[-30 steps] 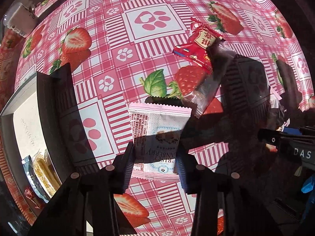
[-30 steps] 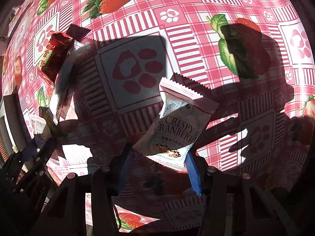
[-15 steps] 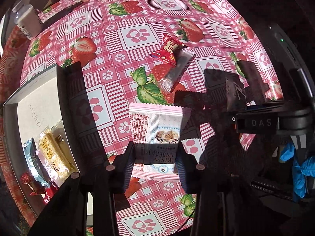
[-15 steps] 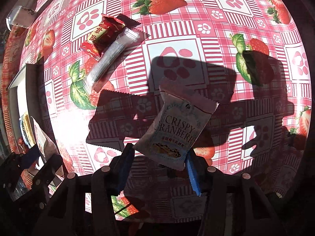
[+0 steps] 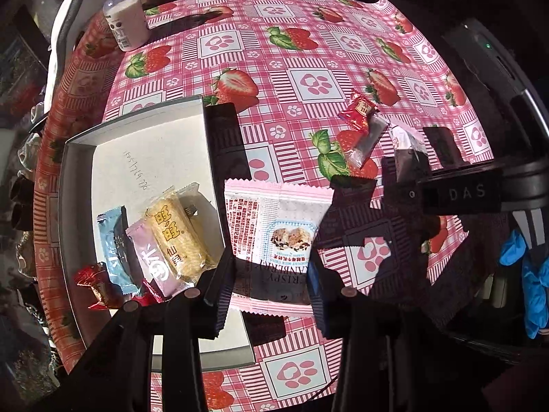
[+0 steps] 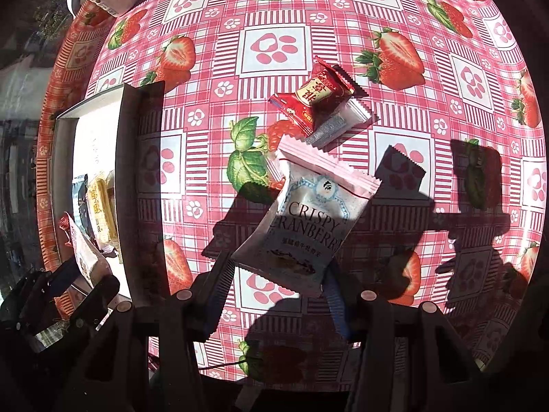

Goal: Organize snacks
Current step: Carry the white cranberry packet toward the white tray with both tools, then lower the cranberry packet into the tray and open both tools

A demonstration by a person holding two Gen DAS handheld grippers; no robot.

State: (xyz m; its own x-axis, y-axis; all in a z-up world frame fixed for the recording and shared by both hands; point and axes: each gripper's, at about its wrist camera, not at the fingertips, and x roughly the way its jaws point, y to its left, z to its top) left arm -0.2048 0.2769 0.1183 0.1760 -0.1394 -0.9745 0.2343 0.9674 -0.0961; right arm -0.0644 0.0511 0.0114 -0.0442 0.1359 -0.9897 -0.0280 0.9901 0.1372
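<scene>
My left gripper point(image 5: 269, 286) is shut on a pink-edged cranberry crisp packet point(image 5: 278, 226), back side up, held above the table just right of the grey box point(image 5: 79, 178). The box holds several snacks, among them a yellow rice-cracker pack point(image 5: 176, 237) and a blue packet point(image 5: 115, 250). My right gripper point(image 6: 278, 297) is shut on a second cranberry crisp packet point(image 6: 308, 219), tilted, high over the tablecloth. A red snack point(image 6: 314, 98) lies across a clear silver packet point(image 6: 338, 123) on the cloth; the pair also shows in the left wrist view as the red snack point(image 5: 358, 113).
A strawberry-print tablecloth point(image 5: 308, 51) covers the round table. A white bottle point(image 5: 125, 17) stands at the far left edge. The right gripper's body point(image 5: 477, 189) crosses the left wrist view at right, with a blue-gloved hand point(image 5: 530, 274) behind it.
Both grippers have risen with their packets, so more of the table shows. The left one has moved toward the box, which now fills the left of its view.
</scene>
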